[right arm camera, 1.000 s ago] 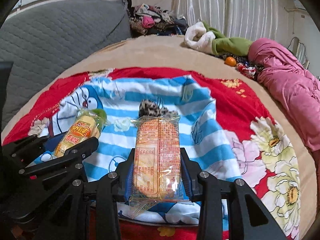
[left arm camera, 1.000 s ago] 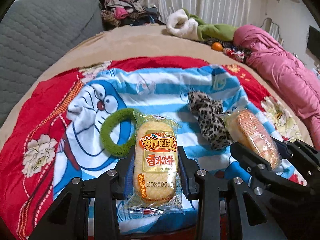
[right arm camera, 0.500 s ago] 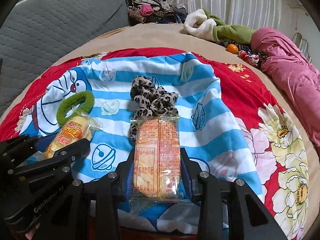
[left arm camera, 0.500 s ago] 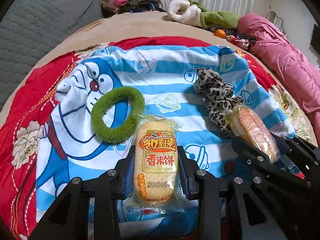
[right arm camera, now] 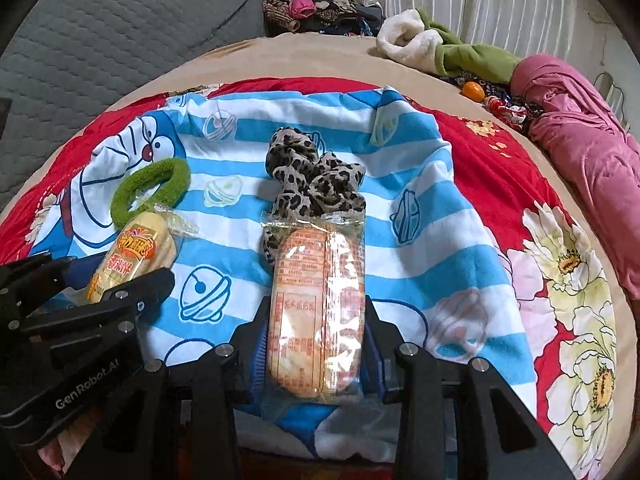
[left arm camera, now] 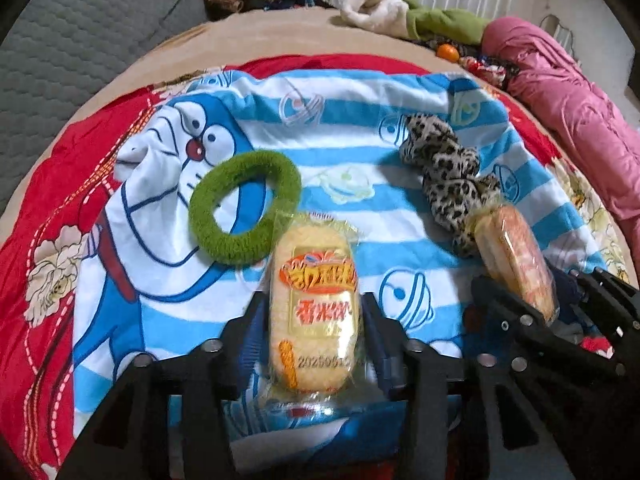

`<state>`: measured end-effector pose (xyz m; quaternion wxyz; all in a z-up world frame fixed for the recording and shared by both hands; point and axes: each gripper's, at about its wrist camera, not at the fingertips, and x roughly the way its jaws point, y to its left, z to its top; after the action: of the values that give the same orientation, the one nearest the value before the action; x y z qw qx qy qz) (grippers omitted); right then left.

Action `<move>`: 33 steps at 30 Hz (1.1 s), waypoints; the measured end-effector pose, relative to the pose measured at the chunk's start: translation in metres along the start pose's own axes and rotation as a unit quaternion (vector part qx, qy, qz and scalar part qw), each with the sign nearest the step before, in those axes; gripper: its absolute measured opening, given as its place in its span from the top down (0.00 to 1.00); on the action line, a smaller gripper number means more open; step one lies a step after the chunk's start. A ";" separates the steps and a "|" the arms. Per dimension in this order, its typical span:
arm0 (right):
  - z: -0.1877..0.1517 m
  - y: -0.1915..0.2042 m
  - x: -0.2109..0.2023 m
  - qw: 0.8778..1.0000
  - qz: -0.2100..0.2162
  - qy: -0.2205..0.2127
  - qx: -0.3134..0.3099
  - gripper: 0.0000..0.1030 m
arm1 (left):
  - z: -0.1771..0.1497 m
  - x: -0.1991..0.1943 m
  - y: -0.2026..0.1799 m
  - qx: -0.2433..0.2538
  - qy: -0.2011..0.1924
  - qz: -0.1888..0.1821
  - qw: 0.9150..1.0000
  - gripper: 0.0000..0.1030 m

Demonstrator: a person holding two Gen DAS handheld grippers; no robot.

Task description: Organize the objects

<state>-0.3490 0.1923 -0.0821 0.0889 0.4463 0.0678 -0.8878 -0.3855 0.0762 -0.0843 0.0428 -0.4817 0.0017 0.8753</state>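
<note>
Both grippers lower toward the bed; left jaws opening

The left gripper (left arm camera: pixel 314 312), now lower over the blue-and-white striped cartoon blanket (left arm camera: pixel 360 128), is opening its jaws around the yellow rice-cracker packet (left arm camera: pixel 314 308), which loses its firm pinch. The green fuzzy hair ring (left arm camera: pixel 245 208) and leopard-print scrunchie (left arm camera: pixel 448 172) appear closer. The right gripper (right arm camera: pixel 316 316) has sunk likewise.

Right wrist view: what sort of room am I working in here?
Most likely a bedroom: the work surface is a bed spread with a red floral quilt and a cartoon blanket, a grey padded headboard behind it and a clothes pile beyond.
</note>
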 end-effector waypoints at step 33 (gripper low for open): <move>-0.032 -0.005 -0.089 0.999 -0.020 -0.031 0.031 0.07 | -0.049 -0.090 0.031 -0.014 -0.025 0.008 1.000 0.01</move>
<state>-0.2724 0.2120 -0.0291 0.0591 0.4195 0.0460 -0.9046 -0.2982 0.0364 -0.0356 0.0294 -0.4604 -0.0075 0.8872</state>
